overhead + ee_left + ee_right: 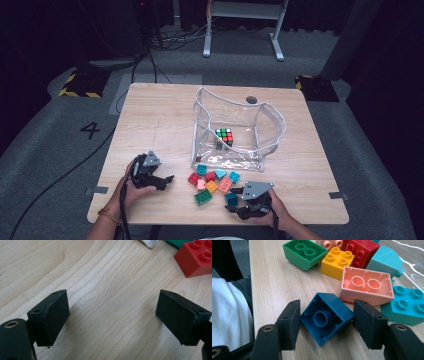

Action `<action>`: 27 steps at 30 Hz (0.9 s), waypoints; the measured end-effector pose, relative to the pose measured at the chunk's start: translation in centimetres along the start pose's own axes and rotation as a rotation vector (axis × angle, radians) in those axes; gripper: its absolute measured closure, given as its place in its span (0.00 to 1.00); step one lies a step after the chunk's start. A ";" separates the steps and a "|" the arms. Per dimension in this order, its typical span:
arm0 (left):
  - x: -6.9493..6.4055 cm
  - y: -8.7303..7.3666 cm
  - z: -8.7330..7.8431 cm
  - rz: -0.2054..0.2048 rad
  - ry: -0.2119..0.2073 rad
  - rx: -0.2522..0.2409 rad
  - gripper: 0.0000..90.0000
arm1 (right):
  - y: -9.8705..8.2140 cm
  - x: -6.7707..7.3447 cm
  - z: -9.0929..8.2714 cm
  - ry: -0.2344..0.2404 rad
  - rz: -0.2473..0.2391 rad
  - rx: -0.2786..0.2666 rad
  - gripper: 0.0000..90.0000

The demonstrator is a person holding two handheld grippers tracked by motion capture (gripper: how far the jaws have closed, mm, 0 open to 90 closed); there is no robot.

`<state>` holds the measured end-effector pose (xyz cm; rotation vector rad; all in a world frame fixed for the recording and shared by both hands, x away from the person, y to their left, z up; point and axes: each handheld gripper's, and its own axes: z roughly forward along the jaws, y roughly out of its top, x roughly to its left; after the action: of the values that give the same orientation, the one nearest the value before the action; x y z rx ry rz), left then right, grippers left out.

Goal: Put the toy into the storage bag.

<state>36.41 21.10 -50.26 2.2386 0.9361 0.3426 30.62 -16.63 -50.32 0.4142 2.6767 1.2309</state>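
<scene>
a: where's the right tool (325, 320) sitting?

b: low at the near edge of the tabletop (160, 115), with a dark blue brick (327, 317) between its two black jaws. the brick lies tipped over, hollow underside facing the camera on that tool

a: is it pinched?

b: the left pad touches one corner of the brick and the right pad sits right at the opposite corner. the jaws are half-spread around it, and i can't tell for sure that they press on it

a: and in the high view?

b: the right tool (243, 202) is at the front of the brick pile, with the dark blue brick (231, 198) just at its tips

a: what lies around it?

b: just behind it a pink brick (367, 286), also hollow side up. to its right a teal brick (408, 306) with studs up. farther back an orange brick (338, 261), a green brick (305, 253) on its side, a red brick (362, 251) and a light turquoise brick (387, 261)

a: the left tool?

b: the left tool (112, 315) is spread wide over bare wood, nothing between the jaws. a red brick (196, 257) sits at the top right corner of its view. from above, the left tool (157, 181) rests left of the pile, well apart from the right one

a: anything else on the tabletop?

b: a clear bag (270, 125) stands open behind the pile, and a colour cube (224, 136) lies inside it
</scene>
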 end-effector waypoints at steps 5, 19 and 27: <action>0.0 0.0 0.0 0.000 -0.003 0.000 0.13 | -0.5 -0.3 -0.7 -0.008 0.002 0.005 0.45; 0.0 0.0 0.0 -0.003 -0.008 0.001 0.13 | -2.3 -2.8 -3.8 -0.108 0.051 -0.009 0.45; 0.0 0.0 0.0 -0.002 -0.005 0.000 0.13 | -3.4 -4.8 -6.6 -0.187 0.117 -0.050 0.45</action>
<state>36.38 21.11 -50.28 2.2373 0.9356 0.3354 32.77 -25.00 -48.50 0.6533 2.4905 1.2203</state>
